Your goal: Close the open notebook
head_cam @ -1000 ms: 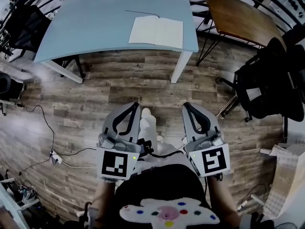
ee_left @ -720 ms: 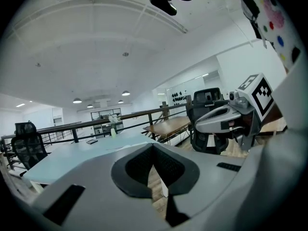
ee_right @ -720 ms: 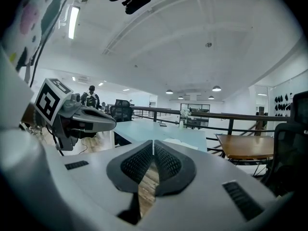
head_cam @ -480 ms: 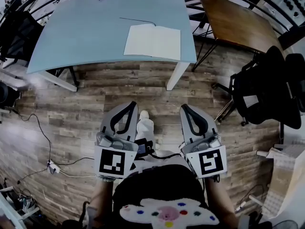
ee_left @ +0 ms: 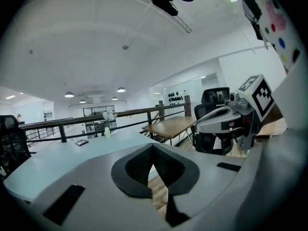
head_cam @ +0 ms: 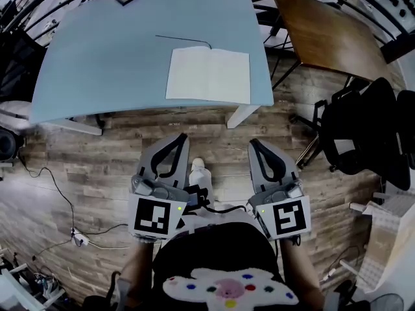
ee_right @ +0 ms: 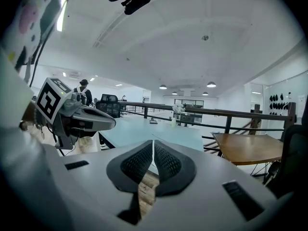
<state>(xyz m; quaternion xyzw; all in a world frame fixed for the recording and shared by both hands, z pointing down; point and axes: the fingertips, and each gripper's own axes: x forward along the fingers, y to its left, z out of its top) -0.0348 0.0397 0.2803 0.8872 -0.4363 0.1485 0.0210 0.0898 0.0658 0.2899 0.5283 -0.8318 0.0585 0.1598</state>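
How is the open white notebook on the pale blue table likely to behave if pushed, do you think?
The open white notebook looks thin and flat, so probably light and floppy. On the smooth pale blue table it may slide.

The notebook (head_cam: 208,75) shows plain white pages on a pale blue surface (head_cam: 110,50), above a floor (head_cam: 84,154) of brown wood-grain planks, and the left claw (head_cam: 180,140) and right claw (head_cam: 254,145) are grey with black-and-white square markers (head_cam: 155,218).
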